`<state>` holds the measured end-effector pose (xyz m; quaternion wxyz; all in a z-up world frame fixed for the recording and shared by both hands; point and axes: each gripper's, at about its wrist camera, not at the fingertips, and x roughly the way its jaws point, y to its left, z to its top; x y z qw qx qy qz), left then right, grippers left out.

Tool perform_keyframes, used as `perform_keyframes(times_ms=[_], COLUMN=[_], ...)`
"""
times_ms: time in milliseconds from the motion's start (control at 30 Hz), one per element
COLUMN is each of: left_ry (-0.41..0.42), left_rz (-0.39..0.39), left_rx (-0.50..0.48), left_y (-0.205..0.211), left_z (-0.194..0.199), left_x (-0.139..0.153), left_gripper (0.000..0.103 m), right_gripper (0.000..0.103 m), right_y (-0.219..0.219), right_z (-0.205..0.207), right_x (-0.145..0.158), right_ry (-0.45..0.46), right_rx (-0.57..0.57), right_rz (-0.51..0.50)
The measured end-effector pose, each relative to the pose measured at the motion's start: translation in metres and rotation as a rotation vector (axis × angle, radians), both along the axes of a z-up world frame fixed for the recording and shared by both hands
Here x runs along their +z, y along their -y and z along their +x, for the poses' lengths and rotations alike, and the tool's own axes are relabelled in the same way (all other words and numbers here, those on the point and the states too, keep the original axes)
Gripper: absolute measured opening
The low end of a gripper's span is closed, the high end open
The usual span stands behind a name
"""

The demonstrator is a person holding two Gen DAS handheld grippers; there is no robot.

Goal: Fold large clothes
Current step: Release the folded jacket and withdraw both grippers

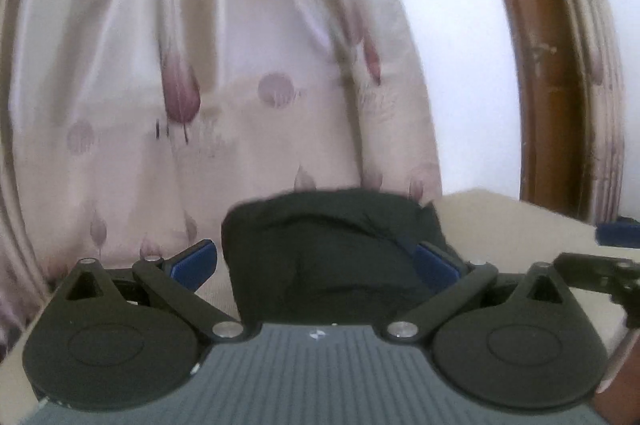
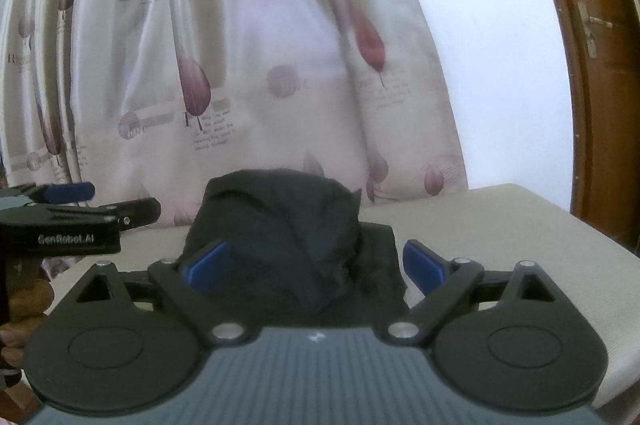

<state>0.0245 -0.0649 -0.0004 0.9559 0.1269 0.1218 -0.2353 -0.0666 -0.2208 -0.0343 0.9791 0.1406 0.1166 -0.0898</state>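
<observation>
Cream curtains printed with purple leaves (image 2: 240, 65) are hanging behind a beige padded surface (image 2: 500, 225), with a brown wooden door frame (image 2: 580, 85) at the right. On that surface a black bundled garment (image 2: 288, 237) is sitting — it is lying between the wide-open blue-padded fingers of both the left gripper (image 1: 316, 265) and the right gripper (image 2: 316, 265), neither clamping it.

Black garment (image 2: 288, 241), folded into a thick, rumpled bundle, top humped, lying on the beige desk (image 2: 500, 225), near its far edge
</observation>
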Motion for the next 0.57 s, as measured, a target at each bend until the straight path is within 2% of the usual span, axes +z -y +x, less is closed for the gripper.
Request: perform_keyframes(times_ms=[133,300,400,567], left_ry=[-0.057,-0.129,-0.111,-0.155], left_rz=[0.034,0.005,0.001,-0.017], left_rx=[0.008,0.033,0.076,0.078], left_y=[0.001,-0.008,-0.01,-0.014], left_z=[0.006,0.012,0.013,0.016], left_x=[-0.011,-0.022,-0.024,-0.022], left_gripper=[0.103,0.103,0.103,0.103], right_gripper=[0.095,0.095,0.096,0.097], right_y=[-0.006,-0.011,-0.014,-0.018], right_z=[-0.003,-0.006,-0.007,-0.009], right_x=[0.0,0.001,0.001,0.003], right_ry=[-0.014,-0.022,-0.029,-0.039], right_rx=[-0.002,-0.014,-0.015,-0.023], right_rz=[-0.021,-0.034,-0.048,-0.059])
